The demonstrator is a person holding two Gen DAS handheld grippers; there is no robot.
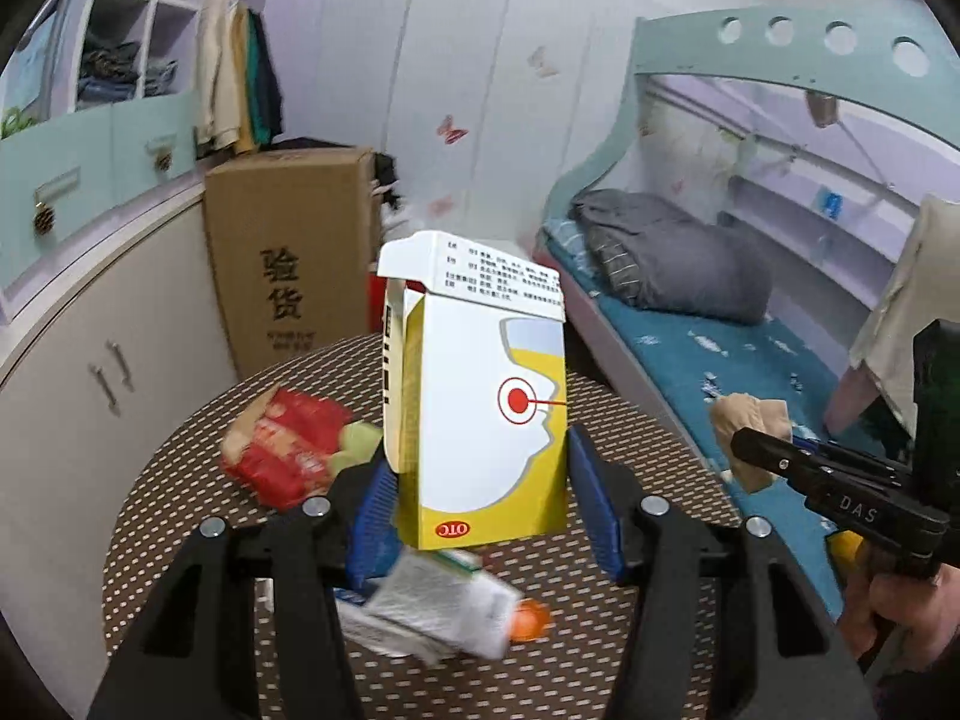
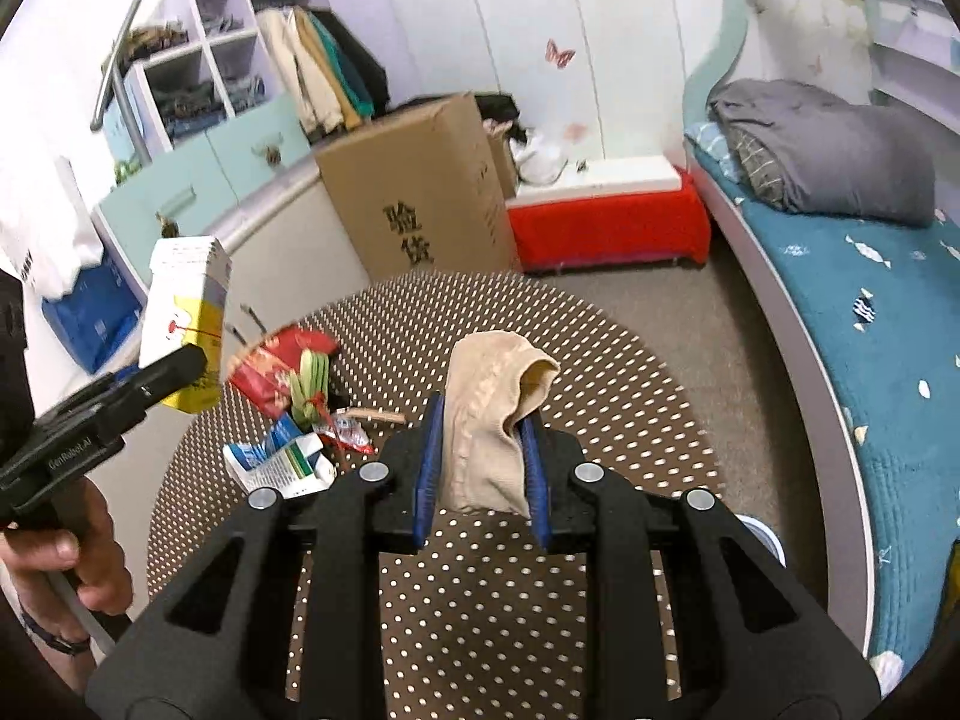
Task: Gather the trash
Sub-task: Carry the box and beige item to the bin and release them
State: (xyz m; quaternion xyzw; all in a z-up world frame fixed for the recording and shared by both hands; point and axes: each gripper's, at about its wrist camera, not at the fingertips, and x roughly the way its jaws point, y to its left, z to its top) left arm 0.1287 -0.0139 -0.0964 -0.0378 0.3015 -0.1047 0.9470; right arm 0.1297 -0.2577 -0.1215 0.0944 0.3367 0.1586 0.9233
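Observation:
My left gripper point(image 1: 480, 474) is shut on a white and yellow medicine box point(image 1: 486, 408) with an open top flap, held upright above the round dotted table point(image 1: 180, 480). The box also shows in the right wrist view point(image 2: 186, 312). My right gripper point(image 2: 480, 456) is shut on a beige sock point(image 2: 489, 414), held above the table; the sock also shows in the left wrist view point(image 1: 750, 426). On the table lie a red snack wrapper point(image 1: 282, 450), a crumpled white and green package point(image 1: 438, 606) and an orange cap point(image 1: 528, 621).
A tall cardboard box point(image 2: 420, 192) stands behind the table by pale cabinets point(image 1: 90, 360). A red stool point(image 2: 606, 222) is at the back. A bed with a teal sheet point(image 2: 870, 312) and a grey blanket point(image 2: 828, 144) runs along the right.

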